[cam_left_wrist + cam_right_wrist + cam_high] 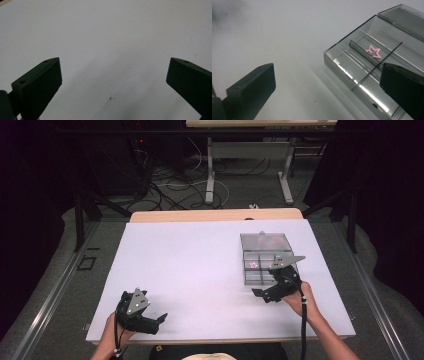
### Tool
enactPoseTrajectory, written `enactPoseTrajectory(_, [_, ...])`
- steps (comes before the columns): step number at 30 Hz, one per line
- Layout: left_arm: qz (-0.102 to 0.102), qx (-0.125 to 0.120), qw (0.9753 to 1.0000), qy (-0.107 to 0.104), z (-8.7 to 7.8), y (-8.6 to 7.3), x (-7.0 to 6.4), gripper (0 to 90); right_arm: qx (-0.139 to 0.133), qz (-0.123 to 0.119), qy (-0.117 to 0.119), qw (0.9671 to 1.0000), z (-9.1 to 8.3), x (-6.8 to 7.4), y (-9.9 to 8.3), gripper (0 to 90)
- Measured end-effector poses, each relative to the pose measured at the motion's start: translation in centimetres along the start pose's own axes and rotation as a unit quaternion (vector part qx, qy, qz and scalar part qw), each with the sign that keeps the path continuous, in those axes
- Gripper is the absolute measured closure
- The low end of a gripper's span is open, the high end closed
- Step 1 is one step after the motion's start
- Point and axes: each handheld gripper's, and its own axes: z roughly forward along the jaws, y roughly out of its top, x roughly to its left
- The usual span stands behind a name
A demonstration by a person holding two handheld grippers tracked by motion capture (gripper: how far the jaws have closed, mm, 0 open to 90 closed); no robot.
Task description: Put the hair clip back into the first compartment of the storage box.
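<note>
left gripper (161, 318), near table edge at left, jaws wide apart, nothing between, over bare white table (190, 265). right gripper (256, 293), jaws likewise spread, empty, just beside near corner of clear compartment box (265, 257) (lid open). pink star piece (373, 51) lying flat in one compartment, untouched.

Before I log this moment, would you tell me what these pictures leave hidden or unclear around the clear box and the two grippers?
1. Compartment box: in the high view, the right gripper and its grey plate cover its near right part.
2. Pink star: in the high view it is too small to tell its shape.
3. Box lid: the right gripper view's edge cuts it off.
4. Left gripper: in its own view its right jaw runs off the frame edge.
</note>
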Motion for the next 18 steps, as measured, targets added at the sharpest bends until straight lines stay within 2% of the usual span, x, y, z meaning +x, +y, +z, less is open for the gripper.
enactPoseTrajectory(7, [-0.001, 0.000, 1.0000, -0.001, 0.0, 0.0, 0.0, 0.3, -0.009, -0.019, 0.006, 0.9998, -0.7, 1.4, -1.8, 0.0])
enactPoseTrajectory(16, [-0.001, 0.000, 1.0000, 0.000, 0.0, 0.0, 0.1, 0.2, -0.006, -0.032, 0.001, 0.9995, -1.4, 1.9, -3.4, 0.0])
enactPoseTrajectory(17, [-0.002, 0.000, 1.0000, 0.000, 0.0, 0.0, 0.0, 0.3, 0.004, -0.033, 0.002, 0.9994, -1.6, 1.9, -3.6, 0.0])
enactPoseTrajectory(18, [-0.002, 0.000, 1.0000, 0.000, 0.0, 0.0, 0.0, 0.3, -0.004, -0.033, -0.002, 0.9994, -1.7, 1.9, -3.8, 0.0])
